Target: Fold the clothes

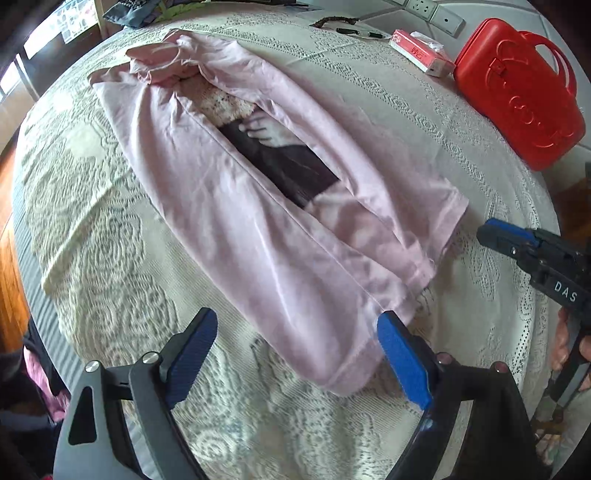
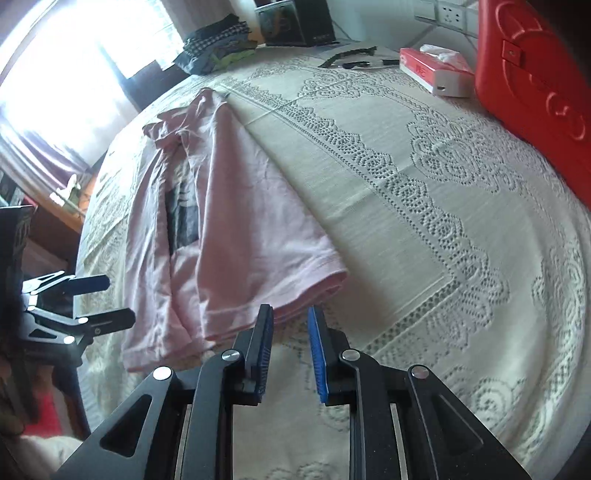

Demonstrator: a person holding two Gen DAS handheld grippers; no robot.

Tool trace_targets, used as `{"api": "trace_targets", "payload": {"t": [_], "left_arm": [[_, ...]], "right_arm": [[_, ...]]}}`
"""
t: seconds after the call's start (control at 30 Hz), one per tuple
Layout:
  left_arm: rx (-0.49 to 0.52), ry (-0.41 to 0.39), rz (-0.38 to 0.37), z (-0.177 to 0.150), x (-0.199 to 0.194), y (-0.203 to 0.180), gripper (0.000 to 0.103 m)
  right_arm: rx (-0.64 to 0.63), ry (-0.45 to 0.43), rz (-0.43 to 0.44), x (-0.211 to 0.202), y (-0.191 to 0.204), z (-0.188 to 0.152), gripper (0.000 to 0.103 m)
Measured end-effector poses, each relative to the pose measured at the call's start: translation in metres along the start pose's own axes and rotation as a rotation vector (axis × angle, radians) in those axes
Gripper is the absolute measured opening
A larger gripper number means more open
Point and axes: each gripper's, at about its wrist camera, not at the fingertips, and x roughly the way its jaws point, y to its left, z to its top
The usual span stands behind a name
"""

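Observation:
A pink T-shirt (image 1: 258, 206) lies on the lace tablecloth (image 1: 110, 240) with both sides folded inward, a strip of dark print showing down its middle. My left gripper (image 1: 297, 325) is open wide and empty, its fingers on either side of the shirt's near hem corner. My right gripper (image 2: 291, 314) is open by a narrow gap and empty, just short of the shirt's (image 2: 236, 236) hem edge. The right gripper also shows in the left wrist view (image 1: 517, 240) at the right. The left gripper shows in the right wrist view (image 2: 110, 299) at the left.
A red plastic case (image 1: 517, 96) and a red-and-white tissue box (image 1: 421, 51) stand at the far right of the table. Pens (image 1: 358, 33) lie near the back edge. Folded dark clothes (image 2: 218, 48) sit at the far end. The table's left edge drops to a wooden floor (image 1: 7, 258).

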Motion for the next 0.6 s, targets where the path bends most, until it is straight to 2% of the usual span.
{"api": "trace_targets", "payload": {"t": [0.03, 0.2, 0.23, 0.5, 0.57, 0.6], "left_arm": [[-0.008, 0.007, 0.015, -0.004, 0.002, -0.007, 0.09], [-0.022, 0.045, 0.096, -0.008, 0.037, -0.016, 0.089], [-0.01, 0.019, 0.123, -0.009, 0.037, -0.021, 0.09], [-0.027, 0.024, 0.123, -0.001, 0.046, -0.025, 0.088], [-0.029, 0.022, 0.122, 0.0, 0.046, -0.026, 0.083], [-0.029, 0.02, 0.12, 0.0, 0.045, -0.027, 0.073]], "right_arm": [[-0.024, 0.004, 0.005, 0.001, -0.004, 0.001, 0.033], [-0.133, 0.008, 0.01, 0.007, -0.012, 0.01, 0.033], [-0.151, 0.009, 0.009, 0.01, -0.012, 0.012, 0.033], [-0.234, 0.024, 0.03, 0.032, -0.009, 0.017, 0.033], [-0.261, 0.022, 0.02, 0.035, -0.005, 0.015, 0.033], [-0.277, 0.018, 0.009, 0.036, -0.003, 0.015, 0.033]]}}
